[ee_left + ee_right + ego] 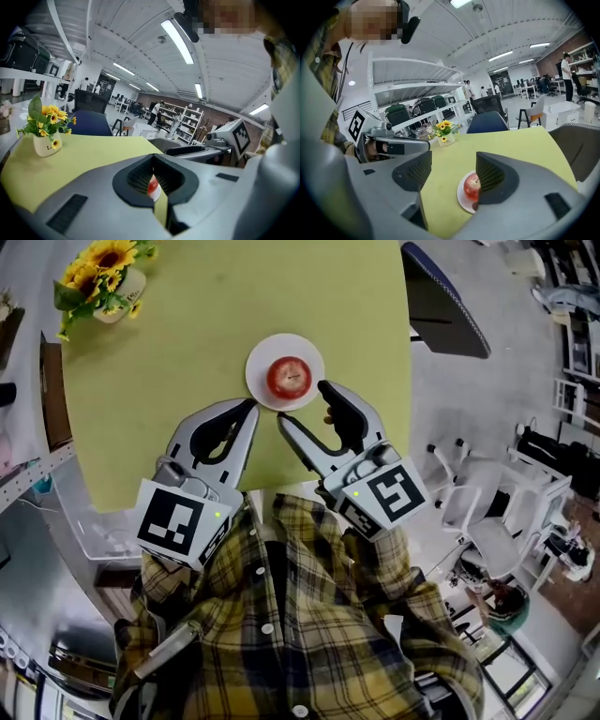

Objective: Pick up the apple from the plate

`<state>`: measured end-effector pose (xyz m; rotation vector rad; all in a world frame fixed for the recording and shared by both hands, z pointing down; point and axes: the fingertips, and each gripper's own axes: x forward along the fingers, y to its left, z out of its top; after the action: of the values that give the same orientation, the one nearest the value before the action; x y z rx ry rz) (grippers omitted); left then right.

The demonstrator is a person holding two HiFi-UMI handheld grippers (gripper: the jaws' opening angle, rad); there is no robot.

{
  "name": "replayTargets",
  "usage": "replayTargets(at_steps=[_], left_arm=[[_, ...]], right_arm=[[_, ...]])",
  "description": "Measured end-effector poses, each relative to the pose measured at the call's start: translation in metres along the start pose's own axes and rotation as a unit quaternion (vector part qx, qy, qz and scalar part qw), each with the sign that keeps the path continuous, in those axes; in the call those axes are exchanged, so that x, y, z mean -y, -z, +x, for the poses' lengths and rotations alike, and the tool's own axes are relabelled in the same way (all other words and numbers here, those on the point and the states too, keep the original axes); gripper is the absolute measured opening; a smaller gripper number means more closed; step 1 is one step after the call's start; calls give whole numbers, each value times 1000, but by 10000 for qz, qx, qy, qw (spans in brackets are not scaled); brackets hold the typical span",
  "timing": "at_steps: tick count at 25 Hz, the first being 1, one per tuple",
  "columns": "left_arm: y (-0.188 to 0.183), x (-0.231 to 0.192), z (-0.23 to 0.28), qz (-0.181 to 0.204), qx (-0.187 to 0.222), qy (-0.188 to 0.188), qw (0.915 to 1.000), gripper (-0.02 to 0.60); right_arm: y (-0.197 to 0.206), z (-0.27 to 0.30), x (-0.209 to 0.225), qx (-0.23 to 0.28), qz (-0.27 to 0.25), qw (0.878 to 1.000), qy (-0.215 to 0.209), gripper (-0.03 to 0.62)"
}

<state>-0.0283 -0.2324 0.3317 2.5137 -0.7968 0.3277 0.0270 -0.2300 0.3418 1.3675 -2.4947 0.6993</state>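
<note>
A red apple (289, 378) sits on a small white plate (258, 381) near the front edge of the yellow-green table (187, 352). My right gripper (302, 404) is open just in front of the plate; one finger reaches along the plate's right side. In the right gripper view the apple (470, 187) lies low between the spread jaws (452, 169), partly hidden behind the right pad and touched by nothing. My left gripper (251, 409) is shut and empty, just left of the plate's front. Through its narrow slit (152, 158) a sliver of the apple (152, 185) shows.
A white vase of sunflowers (108, 277) stands at the table's far left corner. A dark blue chair (441, 301) stands beyond the table's right edge. White chairs (487, 512) and office clutter lie to the right on the floor.
</note>
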Motion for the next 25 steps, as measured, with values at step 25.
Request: replayTargets(at_steps=[25], left_arm=[[78, -27, 11, -422, -616, -183, 9970, 8]], right_arm=[[80, 56, 48, -733, -510, 9953, 381, 399]])
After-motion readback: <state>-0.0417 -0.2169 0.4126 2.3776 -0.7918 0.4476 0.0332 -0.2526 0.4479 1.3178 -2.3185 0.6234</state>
